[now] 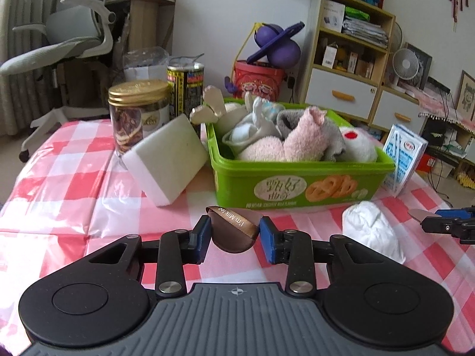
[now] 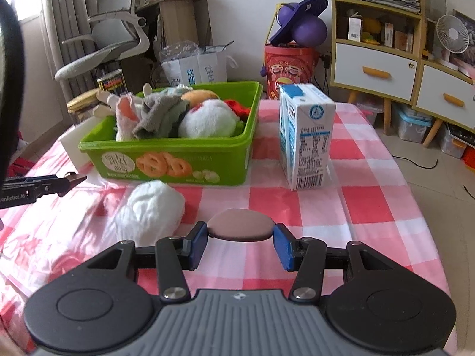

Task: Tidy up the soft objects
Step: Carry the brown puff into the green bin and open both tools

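1. Brown puff [image 1: 233, 231] with its ribbon sits clamped in the left gripper [image 1: 234, 235], near the green bin [image 1: 297, 184].
2. Right gripper [image 2: 240, 238] pinches a plain puff [image 2: 240, 225].
3. Only the left view shows the sponge [image 1: 166, 163].

far left: grey office chair [image 1: 68, 29] by curtain [image 2: 56, 14], daylit | far middle: white wall [image 1: 225, 6] | far right: wooden shelf unit [image 1: 350, 50] with white drawers, small fan [image 1: 405, 65] | right: pale tiled floor [image 2: 439, 207]
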